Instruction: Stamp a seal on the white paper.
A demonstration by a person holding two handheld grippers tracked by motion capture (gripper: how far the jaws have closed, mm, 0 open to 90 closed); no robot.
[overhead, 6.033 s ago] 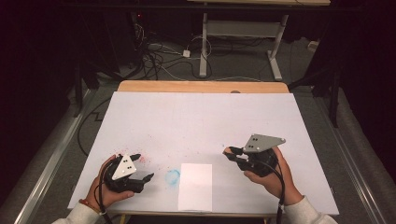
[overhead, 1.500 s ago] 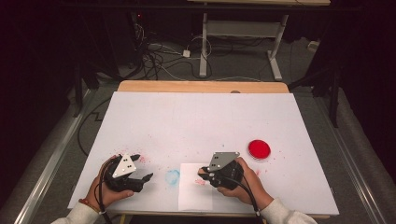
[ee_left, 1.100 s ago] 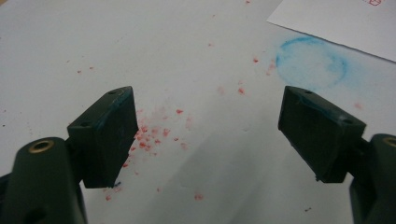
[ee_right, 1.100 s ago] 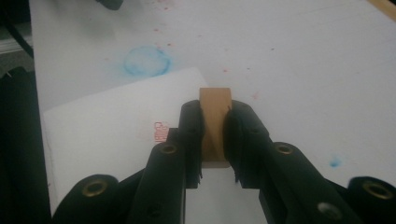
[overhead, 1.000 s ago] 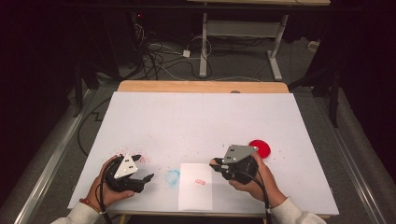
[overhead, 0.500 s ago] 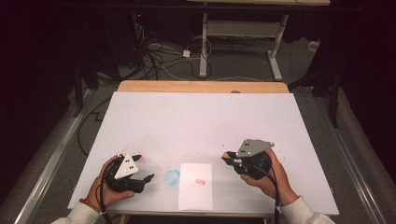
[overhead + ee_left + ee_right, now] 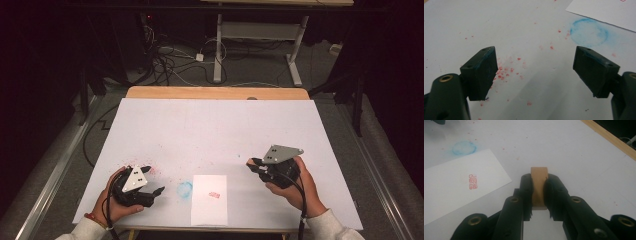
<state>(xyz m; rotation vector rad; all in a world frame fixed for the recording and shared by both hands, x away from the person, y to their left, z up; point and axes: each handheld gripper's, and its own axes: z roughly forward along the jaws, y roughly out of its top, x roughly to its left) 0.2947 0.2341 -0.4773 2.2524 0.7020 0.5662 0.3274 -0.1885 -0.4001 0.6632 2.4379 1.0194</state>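
**Stamp lifted clear of the printed sheet**

Since a second ago, your right hand-held gripper [image 7: 256, 165] has drawn away from the paper sheet [image 7: 209, 199] toward the right side of the counter [image 7: 215, 125], and the red dish seen beside it then is no longer visible in the high view. Your right hand-held gripper is clenched on a small wooden stamp block [image 7: 539, 185], which stands upright between the two black jaws and pokes out past their tips, off the counter surface. A red seal imprint [image 7: 473, 181] marks the sheet, which lies flat near the front edge, between your two hands. Just left of the sheet sits a faint blue ring stain [image 7: 589, 32], with scattered red flecks [image 7: 505, 71] farther left. Your left hand-held gripper [image 7: 535, 71] has kept its place near the front left corner, released, jaws spread wide with nothing between them, hovering close over the flecked patch of counter.
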